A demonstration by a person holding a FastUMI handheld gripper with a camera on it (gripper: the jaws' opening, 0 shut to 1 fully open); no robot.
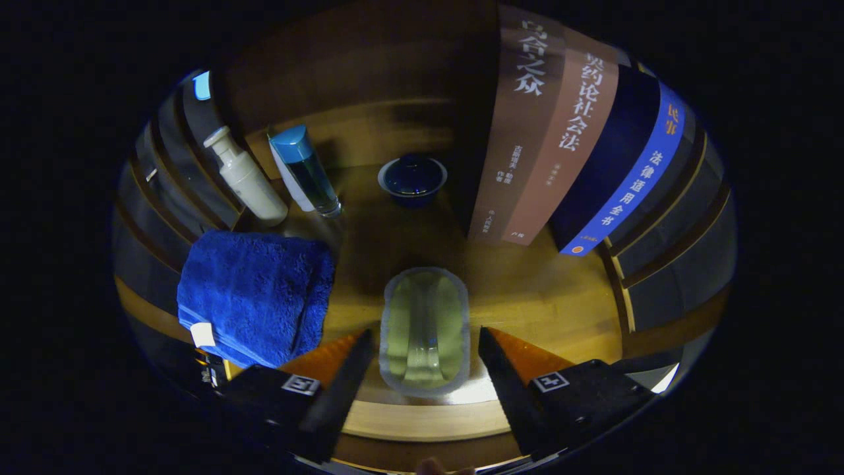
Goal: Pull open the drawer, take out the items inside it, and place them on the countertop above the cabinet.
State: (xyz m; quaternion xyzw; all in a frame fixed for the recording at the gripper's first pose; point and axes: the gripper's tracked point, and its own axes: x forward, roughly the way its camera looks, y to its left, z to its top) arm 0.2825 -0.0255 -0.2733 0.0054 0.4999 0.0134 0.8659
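Two books (547,132) upright on wooden countertop (554,297); gripper (425,346) released, straddling clear container (425,330).

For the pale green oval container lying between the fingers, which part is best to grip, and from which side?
Grip the green oval container across its short width, on the two long sides. It lies lengthwise along the fingers, so come straight forward from its near end. The gripper is open, one finger beside each long side, apparently not yet pressing. The folded blue towel to the left leaves room.

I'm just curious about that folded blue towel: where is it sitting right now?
The blue towel lies on the wooden counter, left of the pale green dish between the tool's open fingers, just before the white pump bottle.
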